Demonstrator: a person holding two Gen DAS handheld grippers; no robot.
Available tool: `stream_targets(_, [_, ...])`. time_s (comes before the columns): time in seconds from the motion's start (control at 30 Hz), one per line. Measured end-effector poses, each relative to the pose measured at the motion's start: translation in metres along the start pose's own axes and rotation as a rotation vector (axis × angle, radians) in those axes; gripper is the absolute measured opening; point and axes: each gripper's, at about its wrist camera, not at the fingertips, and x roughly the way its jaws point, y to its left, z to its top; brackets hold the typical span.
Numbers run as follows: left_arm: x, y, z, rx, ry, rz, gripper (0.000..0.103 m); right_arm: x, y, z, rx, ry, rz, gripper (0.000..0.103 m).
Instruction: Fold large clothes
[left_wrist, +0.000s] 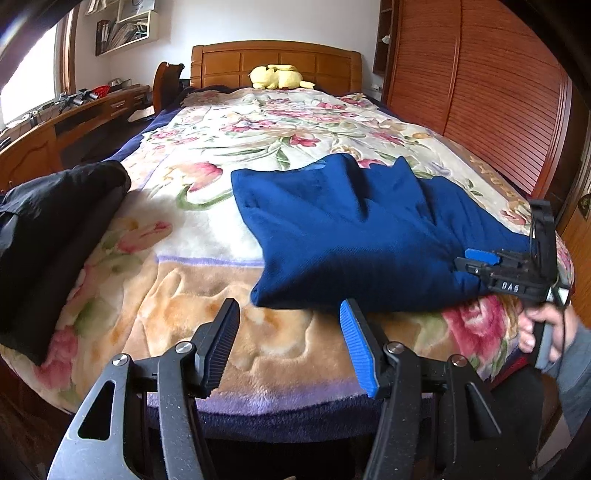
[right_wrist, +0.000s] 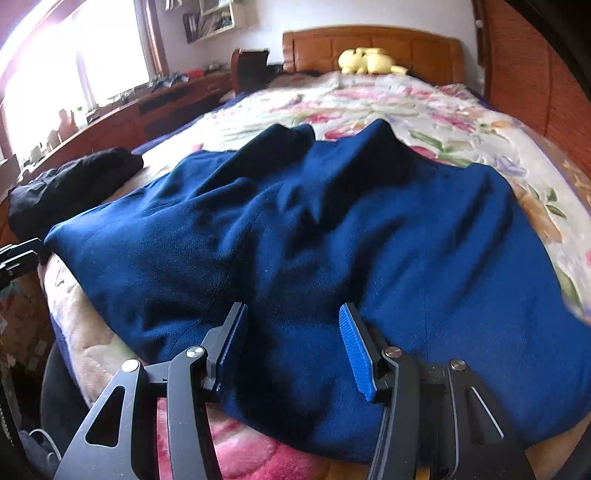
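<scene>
A blue garment (left_wrist: 354, 236) is lying folded and rumpled on the floral blanket (left_wrist: 207, 229) of the bed, toward its near right part, with two peaks of cloth sticking up at its far edge.

The left gripper (left_wrist: 291, 343) is hovering over the near edge of the blanket, its jaws standing apart with nothing between them; its blue pad is sitting just in front of the garment's near hem.

The right gripper (right_wrist: 295, 350) is hanging over the garment's near edge, jaws partly apart and the cloth lying under and between them; no pinch is showing. In the left view a hand (left_wrist: 543, 332) is holding it at the garment's right corner.

A black garment (left_wrist: 51, 236) is lying at the bed's left edge, well apart. A yellow plush (left_wrist: 279, 76) is resting by the headboard.
</scene>
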Motion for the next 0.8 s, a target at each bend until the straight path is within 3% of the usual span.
stream_targets(0.07, [0.0, 0.003, 0.0, -0.009, -0.002, 0.001, 0.065, 0.002, 0.008, -0.006, -0.027, -0.028, -0.036, 0.053])
stream_targets(0.37, [0.014, 0.01, 0.016, -0.052, -0.007, -0.018, 0.067, 0.002, 0.01, -0.008, -0.02, -0.045, -0.048, 0.053])
stream_targets(0.8, [0.065, 0.017, 0.002, -0.11, 0.117, -0.027, 0.072, 0.0, 0.013, -0.017, -0.025, -0.058, -0.048, 0.053])
